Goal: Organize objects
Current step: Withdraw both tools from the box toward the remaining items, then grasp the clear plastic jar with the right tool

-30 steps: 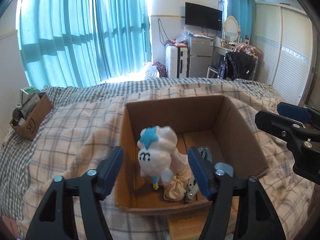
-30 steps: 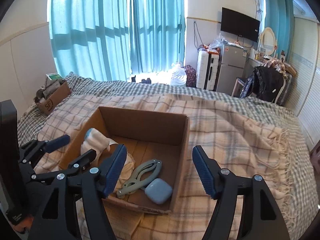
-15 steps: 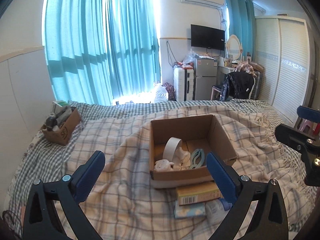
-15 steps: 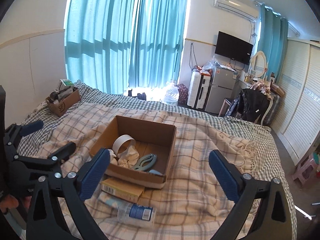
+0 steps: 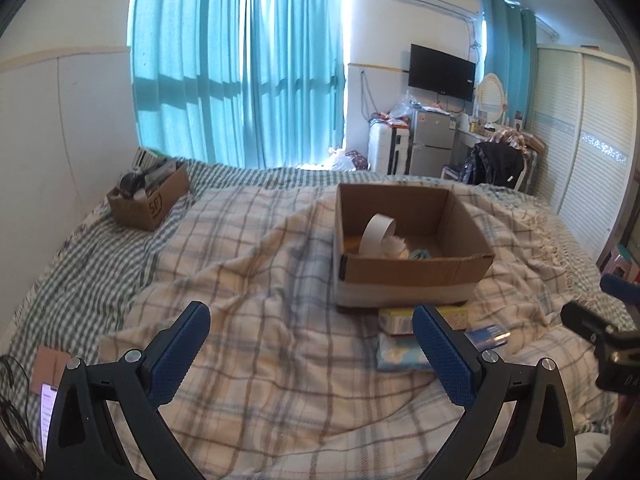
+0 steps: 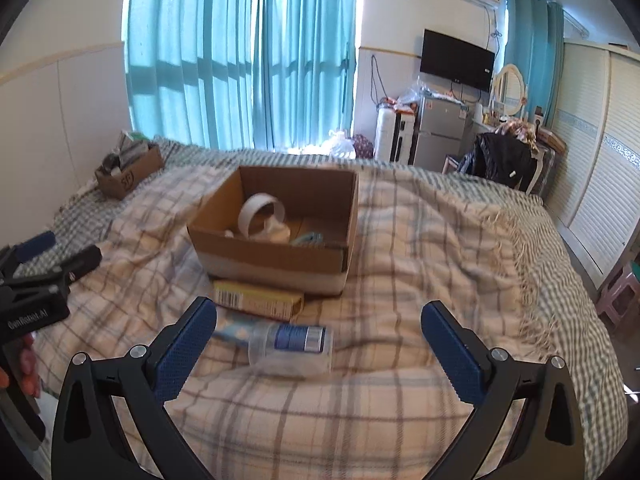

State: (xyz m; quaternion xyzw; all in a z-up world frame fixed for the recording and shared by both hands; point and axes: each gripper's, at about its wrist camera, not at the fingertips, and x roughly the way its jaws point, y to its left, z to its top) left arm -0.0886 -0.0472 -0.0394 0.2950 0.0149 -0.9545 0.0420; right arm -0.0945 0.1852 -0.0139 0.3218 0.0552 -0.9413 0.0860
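Note:
An open cardboard box (image 5: 412, 276) (image 6: 276, 260) sits on the plaid blanket and holds a white tape roll (image 5: 376, 232) (image 6: 260, 216), a white plush and a greenish clip. In front of it lie a yellow carton (image 6: 256, 300) (image 5: 400, 318), a clear bottle with a blue label (image 6: 292, 344) and a light blue packet (image 5: 404, 354). My left gripper (image 5: 310, 354) is open and empty, low over the blanket, well short of the box. My right gripper (image 6: 318, 354) is open and empty, with the bottle lying between its fingers' line of sight.
A smaller cardboard box (image 5: 150, 198) (image 6: 128, 170) full of items stands at the bed's far left by the wall. A phone (image 5: 48, 408) and cable lie at the left edge. Beyond the bed are curtains, a fridge, a chair with clothes and a wardrobe.
Both grippers have pulled back and dropped low, away from the box. The plush that stood between my left fingers now lies in the box. The jaws stand wider.

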